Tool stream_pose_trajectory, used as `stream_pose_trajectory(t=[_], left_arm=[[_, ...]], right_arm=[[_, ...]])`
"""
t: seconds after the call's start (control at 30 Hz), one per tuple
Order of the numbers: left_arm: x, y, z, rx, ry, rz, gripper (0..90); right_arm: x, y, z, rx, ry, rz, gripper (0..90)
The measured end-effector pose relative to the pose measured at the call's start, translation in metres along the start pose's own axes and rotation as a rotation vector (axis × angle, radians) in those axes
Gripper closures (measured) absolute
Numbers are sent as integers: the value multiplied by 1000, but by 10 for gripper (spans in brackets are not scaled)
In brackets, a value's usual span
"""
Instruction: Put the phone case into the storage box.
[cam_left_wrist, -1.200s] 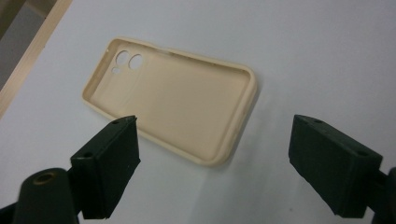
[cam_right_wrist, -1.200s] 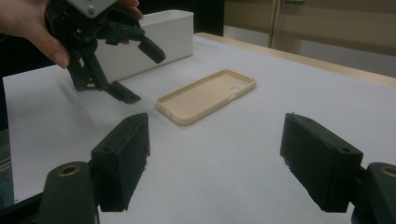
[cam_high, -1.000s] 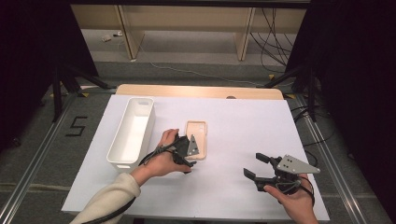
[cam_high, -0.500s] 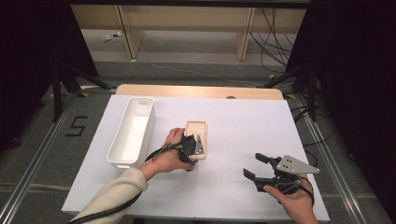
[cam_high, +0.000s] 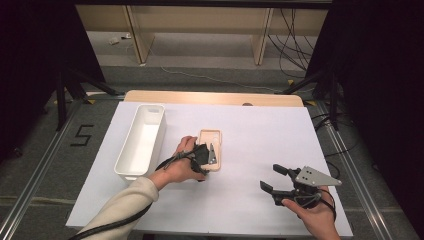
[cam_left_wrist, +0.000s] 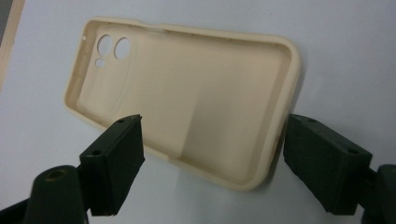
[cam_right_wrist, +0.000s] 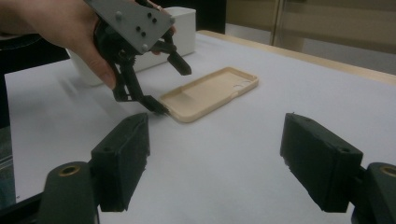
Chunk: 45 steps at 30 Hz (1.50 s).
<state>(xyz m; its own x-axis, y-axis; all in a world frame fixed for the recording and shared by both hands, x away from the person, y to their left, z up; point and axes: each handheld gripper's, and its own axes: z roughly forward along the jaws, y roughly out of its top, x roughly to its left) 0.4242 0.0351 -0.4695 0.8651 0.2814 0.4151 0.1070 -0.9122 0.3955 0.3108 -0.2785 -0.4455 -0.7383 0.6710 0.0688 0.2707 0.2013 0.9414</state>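
My left claw (cam_high: 206, 156) is at the near end of the phone case (cam_high: 210, 146), a beige soft case that lies flat on the white desk (cam_high: 260, 140) with its hollow side up. In the left gripper view the case (cam_left_wrist: 187, 98) lies between my two jaws: one jaw is on each side of its near end, and its camera holes are at the far end. The jaws stand wide apart and I see a small gap between each pad and the rim of the case, so this claw is open and does not press the case. In the right gripper view my left claw (cam_right_wrist: 161, 88) points down at the near end of the case (cam_right_wrist: 210, 93), one tip beside its corner, the other above its inside.

My right claw (cam_high: 272, 179) is also open, with nothing between the jaws. It is low over the desk, well apart from the case, near the front right part of the desk.

A long white bin (cam_high: 142, 142) stands to the left of the case, near it but not touching. My left hand (cam_high: 182, 165) is between the bin and the case.
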Motion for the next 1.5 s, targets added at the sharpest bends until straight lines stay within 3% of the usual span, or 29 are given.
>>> stream_pose_trajectory(t=[0.4,0.43,0.47,0.8,0.93,1.07,1.1,1.13,1.27,1.3,1.37,1.43,1.5], left_arm=[[0,4,2,15,5,28,198],[0,5,2,15,7,33,198],[0,5,2,16,8,36,201],[1,5,2,17,-14,39,213],[3,4,2,12,-51,46,277],[4,4,0,10,-106,41,416],[3,4,0,11,-123,38,456],[2,4,0,10,-128,48,493],[-1,6,-1,21,-143,80,607],[-1,6,-1,24,-147,87,628],[-3,7,-1,30,-162,97,673],[-4,9,-1,40,-165,110,696],[-4,10,-1,45,-171,116,717]], right_arm=[[1,-1,2,3,26,12,252],[0,0,-1,44,8,0,252],[0,-1,2,14,12,-1,251],[-2,-1,3,2,19,-18,249],[-1,-1,3,7,19,-14,249],[0,-1,1,35,12,-5,249],[1,-2,3,17,32,12,249],[-1,-2,4,1,24,-10,248],[0,-2,2,39,22,-2,246],[-1,-2,3,25,15,-26,246],[-1,-2,3,28,18,-24,245],[-1,-3,5,8,27,-21,246],[-1,-2,4,29,22,-22,246]])
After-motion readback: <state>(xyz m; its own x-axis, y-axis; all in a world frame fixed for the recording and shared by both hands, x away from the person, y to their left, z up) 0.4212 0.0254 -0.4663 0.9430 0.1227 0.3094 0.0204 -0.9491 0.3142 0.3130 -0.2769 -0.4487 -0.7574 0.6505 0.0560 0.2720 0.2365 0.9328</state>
